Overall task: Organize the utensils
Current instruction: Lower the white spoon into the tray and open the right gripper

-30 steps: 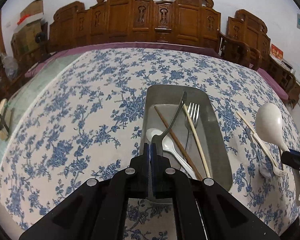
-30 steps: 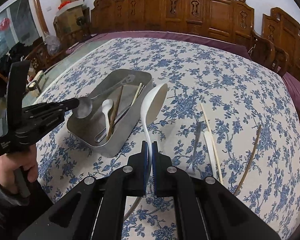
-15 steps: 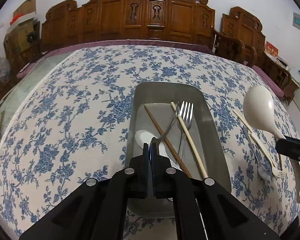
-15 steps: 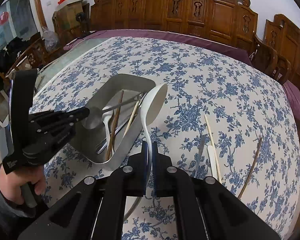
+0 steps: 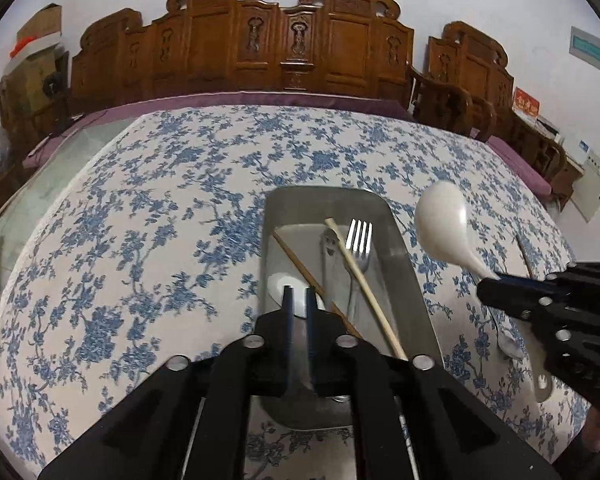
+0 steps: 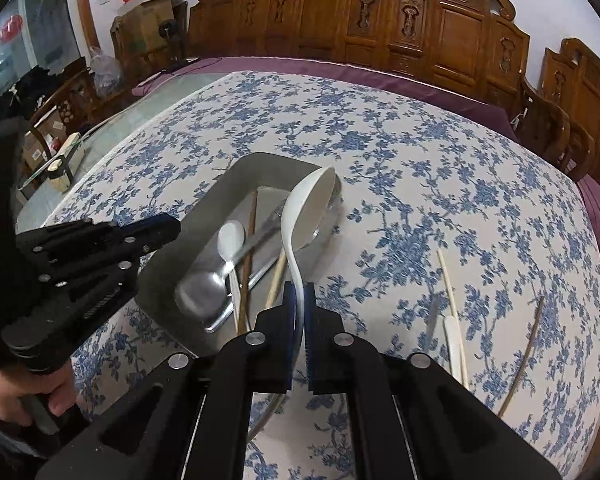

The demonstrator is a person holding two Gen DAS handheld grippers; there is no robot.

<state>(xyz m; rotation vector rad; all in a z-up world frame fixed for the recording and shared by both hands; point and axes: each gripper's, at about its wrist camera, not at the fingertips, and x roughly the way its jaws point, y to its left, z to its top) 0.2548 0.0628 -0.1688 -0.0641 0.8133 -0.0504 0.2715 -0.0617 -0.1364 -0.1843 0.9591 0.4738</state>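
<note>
A metal tray on the blue-flowered cloth holds a fork, a pale chopstick, a brown chopstick, a small white spoon and a metal spoon. My left gripper hovers over the tray's near end. Its jaws are opening with nothing between them. My right gripper is shut on the handle of a big white ladle, whose bowl hangs over the tray's right rim.
Right of the tray, a pale chopstick, a white handle, a metal utensil and a brown chopstick lie on the cloth. Carved wooden chairs line the far side. A hand holds the left gripper.
The left gripper has let go of the metal spoon, which now lies in the tray, and its jaws have parted. The right gripper has carried the ladle left, closer to the tray.
</note>
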